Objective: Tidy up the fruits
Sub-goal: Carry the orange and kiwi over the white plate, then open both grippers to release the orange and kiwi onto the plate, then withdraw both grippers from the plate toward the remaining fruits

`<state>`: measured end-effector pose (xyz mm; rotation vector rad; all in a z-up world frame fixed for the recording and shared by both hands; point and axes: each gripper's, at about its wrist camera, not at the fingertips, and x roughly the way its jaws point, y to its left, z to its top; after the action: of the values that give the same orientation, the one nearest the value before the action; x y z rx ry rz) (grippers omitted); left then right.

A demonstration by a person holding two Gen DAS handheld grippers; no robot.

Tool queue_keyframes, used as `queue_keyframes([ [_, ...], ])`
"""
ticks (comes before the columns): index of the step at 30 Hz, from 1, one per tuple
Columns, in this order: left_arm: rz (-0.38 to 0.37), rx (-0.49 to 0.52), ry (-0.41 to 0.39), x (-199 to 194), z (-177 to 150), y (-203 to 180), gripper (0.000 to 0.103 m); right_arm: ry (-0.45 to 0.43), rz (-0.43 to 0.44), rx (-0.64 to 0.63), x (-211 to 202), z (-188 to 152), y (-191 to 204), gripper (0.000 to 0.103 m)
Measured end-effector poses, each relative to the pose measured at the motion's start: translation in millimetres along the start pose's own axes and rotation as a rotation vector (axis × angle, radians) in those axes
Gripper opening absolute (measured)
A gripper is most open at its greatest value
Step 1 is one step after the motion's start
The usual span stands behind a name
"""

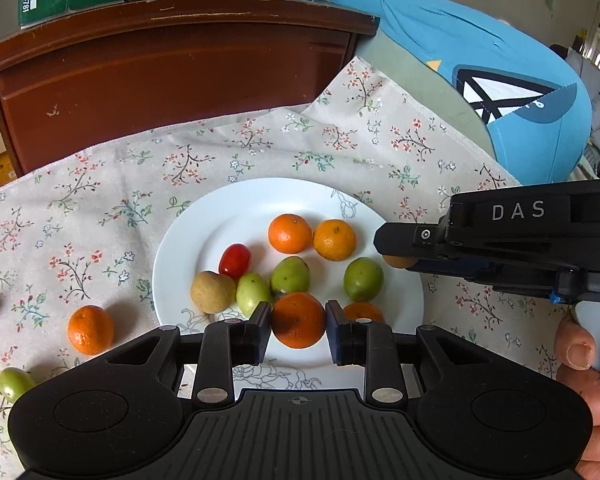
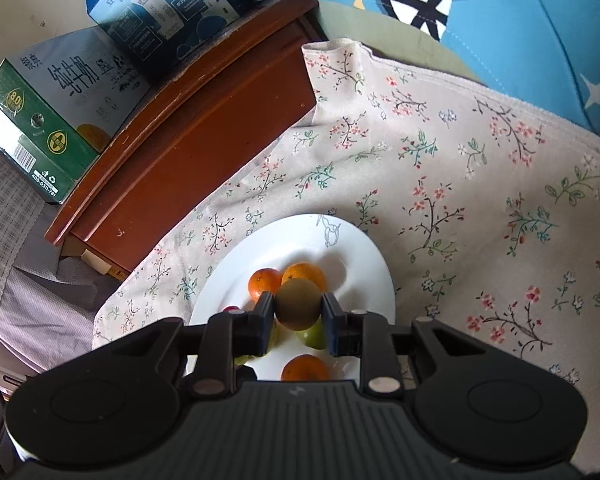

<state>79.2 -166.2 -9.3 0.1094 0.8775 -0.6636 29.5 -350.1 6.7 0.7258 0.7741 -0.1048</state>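
Observation:
A white plate (image 1: pixel 204 232) on the flowered cloth holds several fruits: two oranges (image 1: pixel 289 233), a red tomato (image 1: pixel 235 260), a brown round fruit (image 1: pixel 213 292) and green fruits (image 1: pixel 363 279). My left gripper (image 1: pixel 298 322) is shut on an orange (image 1: pixel 298 320) above the plate's near rim. My right gripper (image 2: pixel 297 307) is shut on a brown round fruit (image 2: pixel 297 304) above the plate (image 2: pixel 364 256); in the left wrist view it reaches in from the right over the plate's edge. Off the plate at the left lie an orange (image 1: pixel 90 329) and a green fruit (image 1: pixel 14 383).
A dark wooden cabinet (image 1: pixel 172 80) stands behind the cloth, with a green carton (image 2: pixel 48 120) and a blue box (image 2: pixel 168 8) on top. A blue cushion (image 1: pixel 500 92) lies at the back right. A person's hand (image 1: pixel 588 380) holds the right gripper's handle.

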Motion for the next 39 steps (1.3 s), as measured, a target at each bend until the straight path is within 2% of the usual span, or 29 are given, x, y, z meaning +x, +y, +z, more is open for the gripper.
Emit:
queue_keyframes([
  [7, 0.005, -0.018, -0.002, -2.3, 1.9, 2.8, 0.03, 0.011, 0.023, 0.002, 10.8, -5.1, 2.7, 0.029],
  [15, 0.05, -0.034, -0.022, -12.4, 4.3, 8.0, 0.061, -0.02, 0.038, -0.029, 7.7, -4.4, 8.7, 0.031],
  [20, 0.103, -0.03, -0.01, -15.2, 4.2, 11.4, 0.072, -0.008, 0.041, -0.036, 9.3, -5.6, 10.5, 0.032],
  [31, 0.202, -0.095, -0.009, -38.5, 8.6, 46.8, 0.075, -0.016, 0.036, -0.087, 3.1, -11.0, 21.9, 0.036],
  [34, 0.235, -0.133, -0.023, -49.0, 11.1, 62.0, 0.081, -0.015, 0.039, -0.116, 2.0, -13.5, 27.8, 0.036],
  [39, 0.275, -0.2, -0.048, -66.7, 13.5, 85.3, 0.081, -0.013, 0.052, -0.169, -0.3, -20.0, 40.3, 0.036],
])
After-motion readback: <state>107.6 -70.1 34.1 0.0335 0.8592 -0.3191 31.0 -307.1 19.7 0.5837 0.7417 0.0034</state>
